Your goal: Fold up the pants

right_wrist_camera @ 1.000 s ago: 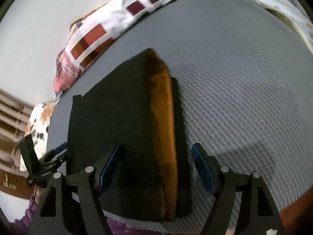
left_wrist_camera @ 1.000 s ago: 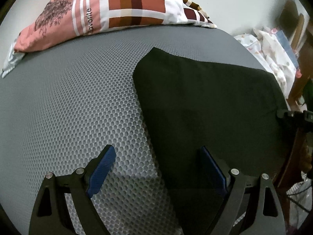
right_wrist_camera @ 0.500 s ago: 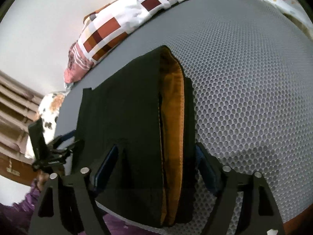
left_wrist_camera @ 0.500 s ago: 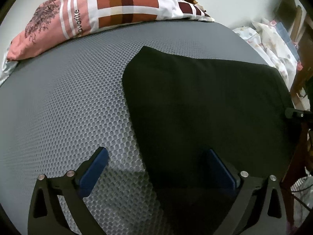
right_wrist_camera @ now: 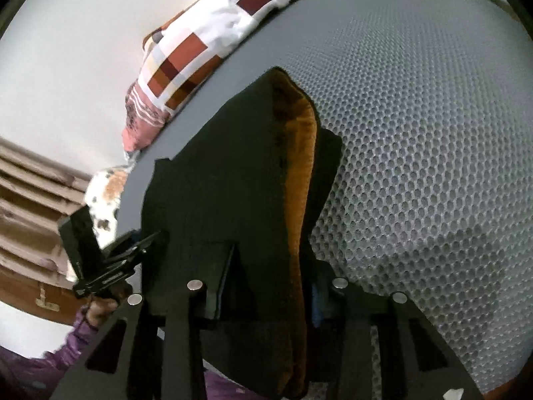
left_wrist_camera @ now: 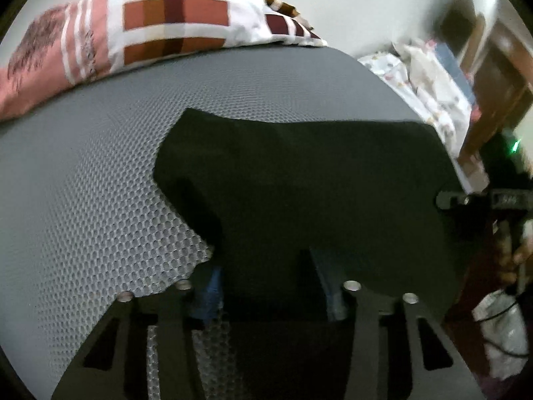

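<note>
Both jaws closing: left gripper point(left_wrist_camera: 266, 280), right gripper point(right_wrist_camera: 269, 283) pinching pants point(right_wrist_camera: 226, 180) near edge.

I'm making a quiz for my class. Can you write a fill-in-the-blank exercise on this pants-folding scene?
1. The black pants lie on a grey ____ mat.
2. The lining showing at the fold of the pants is ____.
3. At the far edge of the mat lies a checked ____.
4. Both the left gripper and the right gripper are closing on the ____.

Missing words: honeycomb; orange; pillow; pants
</note>
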The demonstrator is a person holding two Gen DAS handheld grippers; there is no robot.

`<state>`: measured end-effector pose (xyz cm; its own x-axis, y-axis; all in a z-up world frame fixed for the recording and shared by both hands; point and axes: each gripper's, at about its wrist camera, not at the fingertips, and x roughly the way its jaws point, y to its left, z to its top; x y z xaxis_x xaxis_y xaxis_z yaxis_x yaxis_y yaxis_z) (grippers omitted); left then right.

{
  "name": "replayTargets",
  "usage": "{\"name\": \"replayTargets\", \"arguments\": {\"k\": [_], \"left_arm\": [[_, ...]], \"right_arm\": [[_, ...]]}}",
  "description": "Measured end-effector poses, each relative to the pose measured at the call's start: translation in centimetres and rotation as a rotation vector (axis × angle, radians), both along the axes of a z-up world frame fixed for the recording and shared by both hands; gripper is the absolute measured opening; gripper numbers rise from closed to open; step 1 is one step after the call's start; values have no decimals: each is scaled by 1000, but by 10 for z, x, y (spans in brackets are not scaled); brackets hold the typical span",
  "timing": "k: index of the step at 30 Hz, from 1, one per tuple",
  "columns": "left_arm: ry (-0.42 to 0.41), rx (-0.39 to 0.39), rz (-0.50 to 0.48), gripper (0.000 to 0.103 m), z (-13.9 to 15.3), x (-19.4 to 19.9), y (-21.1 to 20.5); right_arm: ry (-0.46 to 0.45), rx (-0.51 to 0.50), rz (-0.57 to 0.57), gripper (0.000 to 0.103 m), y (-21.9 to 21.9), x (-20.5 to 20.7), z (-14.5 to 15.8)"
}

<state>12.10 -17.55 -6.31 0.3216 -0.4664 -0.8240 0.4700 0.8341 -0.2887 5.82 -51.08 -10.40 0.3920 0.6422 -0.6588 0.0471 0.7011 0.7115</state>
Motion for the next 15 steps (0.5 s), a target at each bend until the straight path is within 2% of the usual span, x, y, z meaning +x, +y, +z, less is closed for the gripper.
{"name": "replayTargets", "arguments": {"k": [3, 5, 7, 8, 10, 11, 12, 13, 14, 15], "left_arm": [[91, -110, 13, 39, -5, 11, 22], [130, -159, 9, 39, -7, 15, 31], [150, -177, -4, 40, -8, 19, 34], [168, -195, -10, 44, -8, 21, 36], [230, -279, -25, 63, -9, 28, 38], [254, -312, -26, 77, -9, 29, 38], [280, -350, -15, 79, -10, 31, 38], [278, -352, -8, 79, -9, 33, 35], [245, -318, -16, 69, -6, 31, 29], [207, -262, -29, 36, -4, 28, 23]], "right_arm": [[-6, -14, 11, 35, 0, -1, 2], [-2, -23, 19, 43, 1, -1, 2], [7, 13, 11, 48, 1, 5, 0], [7, 20, 8, 48, 0, 7, 0], [5, 19, 8, 48, 1, 8, 1], [8, 12, 5, 45, 2, 8, 1], [11, 2, 6, 43, 2, 9, 1], [12, -3, 8, 38, 3, 10, 2], [12, 13, 5, 34, 3, 11, 2], [13, 32, -2, 33, 4, 10, 2]]}}
